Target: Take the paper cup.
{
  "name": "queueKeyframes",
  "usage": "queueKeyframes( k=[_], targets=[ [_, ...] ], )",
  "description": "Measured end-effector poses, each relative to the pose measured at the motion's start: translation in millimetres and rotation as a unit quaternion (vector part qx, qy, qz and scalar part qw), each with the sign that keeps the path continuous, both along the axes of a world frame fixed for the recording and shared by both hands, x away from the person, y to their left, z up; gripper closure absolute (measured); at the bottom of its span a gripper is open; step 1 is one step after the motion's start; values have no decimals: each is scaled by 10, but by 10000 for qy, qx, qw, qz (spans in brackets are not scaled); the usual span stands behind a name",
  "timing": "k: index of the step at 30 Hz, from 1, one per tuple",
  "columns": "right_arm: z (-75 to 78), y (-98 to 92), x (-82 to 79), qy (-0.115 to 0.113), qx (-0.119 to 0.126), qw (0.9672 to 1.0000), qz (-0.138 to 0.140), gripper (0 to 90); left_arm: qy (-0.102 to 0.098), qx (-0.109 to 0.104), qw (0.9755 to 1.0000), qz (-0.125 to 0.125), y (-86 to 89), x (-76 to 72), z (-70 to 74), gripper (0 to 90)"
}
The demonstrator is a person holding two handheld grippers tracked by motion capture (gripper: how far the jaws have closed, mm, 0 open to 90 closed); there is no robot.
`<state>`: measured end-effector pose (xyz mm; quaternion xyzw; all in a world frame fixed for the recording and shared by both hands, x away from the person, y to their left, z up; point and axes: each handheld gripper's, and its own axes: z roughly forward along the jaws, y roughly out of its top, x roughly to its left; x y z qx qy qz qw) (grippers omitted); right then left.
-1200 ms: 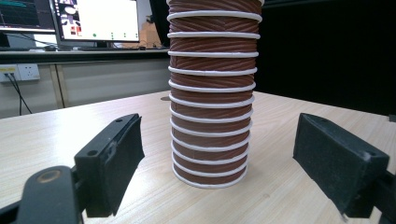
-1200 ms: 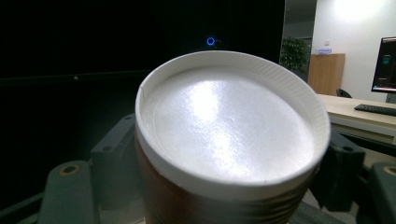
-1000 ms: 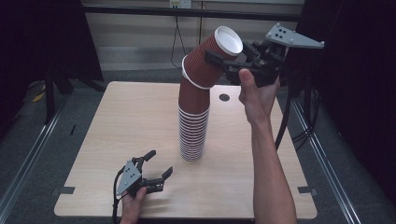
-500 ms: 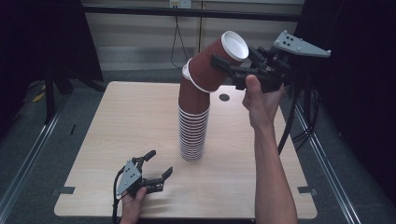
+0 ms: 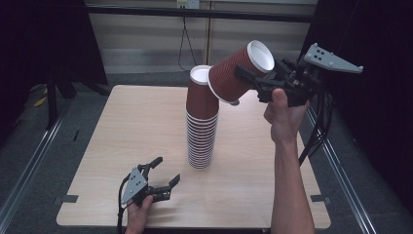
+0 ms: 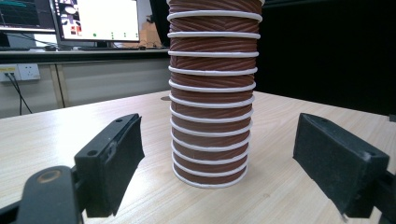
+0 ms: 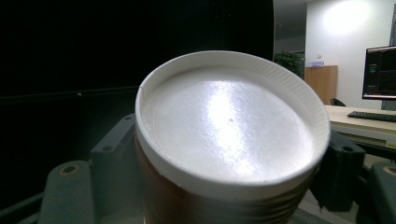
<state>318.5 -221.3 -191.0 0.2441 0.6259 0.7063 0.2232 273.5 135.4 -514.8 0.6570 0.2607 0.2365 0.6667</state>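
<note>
Down at the near edge, left gripper [image 5: 157, 176] resting on the table [image 5: 122, 126], jaws apart, gripping nothing. Mid-table, cup stack [image 5: 201, 131] upright. Beyond it, right gripper [image 5: 254, 82] clamped on the tilted cup [image 5: 238, 70], now lifted clear of the stack — one cup peeled off, separation apparently done.

no readable text or labels, monitor [image 6: 95, 19] contents too small to read
</note>
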Motion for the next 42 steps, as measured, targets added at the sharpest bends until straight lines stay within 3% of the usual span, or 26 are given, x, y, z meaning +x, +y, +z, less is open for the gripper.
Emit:
queueKeyframes(
  k=[6, 7, 9, 10, 13, 17, 20, 22, 23, 25, 29, 32, 33, 38, 41, 42],
  targets=[
    [-36, -84, -80, 32, -49, 10000, -49, 229, -39, 57, 10000, -12, 8, 8, 3, 156],
    [-45, -104, -86, 22, -45, 10000, -68, 229, 28, -25, 10000, -26, -3, 0, -1, 156],
    [-71, -151, -84, 63, -24, 9999, -104, 229, -66, 82, 9999, -21, 11, 13, 4, 156],
    [-86, -171, -86, 83, -28, 9999, -119, 229, 24, -17, 10000, -14, -2, 1, 0, 156],
    [-143, -212, -93, 126, -37, 9998, -146, 229, 21, -17, 10000, -11, -3, 0, 0, 156],
    [-217, -253, -107, 222, -196, 9994, -163, 228, -63, 82, 9999, -22, 11, 12, 4, 156],
    [-286, -312, -114, 267, -139, 9993, -202, 228, 21, -16, 10000, -13, -2, 0, 0, 156],
    [-334, -331, -126, 312, -177, 9991, -236, 228, -64, 85, 9999, -11, 10, 10, 4, 156],
    [-363, -336, -132, 338, -178, 9990, -232, 228, 24, -11, 10000, -14, -5, -1, 0, 156],
    [-423, -340, -135, 400, -225, 9987, -228, 228, -46, 105, 9999, -32, 11, 17, 7, 156],
    [-546, -323, -141, 510, -302, 9980, -223, 228, 39, 9, 10000, -43, 0, 16, 4, 156],
    [-638, -306, -158, 569, -337, 9976, -206, 228, -36, 115, 9999, -116, 12, 27, 9, 154],
    [-670, -301, -163, 593, -339, 9975, -205, 228, 31, 24, 9999, -156, 2, 16, 4, 153],
    [-824, -290, -190, 696, -400, 9965, -214, 228, 159, 46, 9995, -278, -12, 39, 14, 154],
    [-903, -284, -207, 759, -411, 9961, -198, 228, 176, 206, 9990, -352, -14, 59, 38, 155],
    [-926, -281, -216, 779, -422, 9959, -191, 228, 264, 130, 9990, -339, -28, 47, 46, 156]
  ],
)
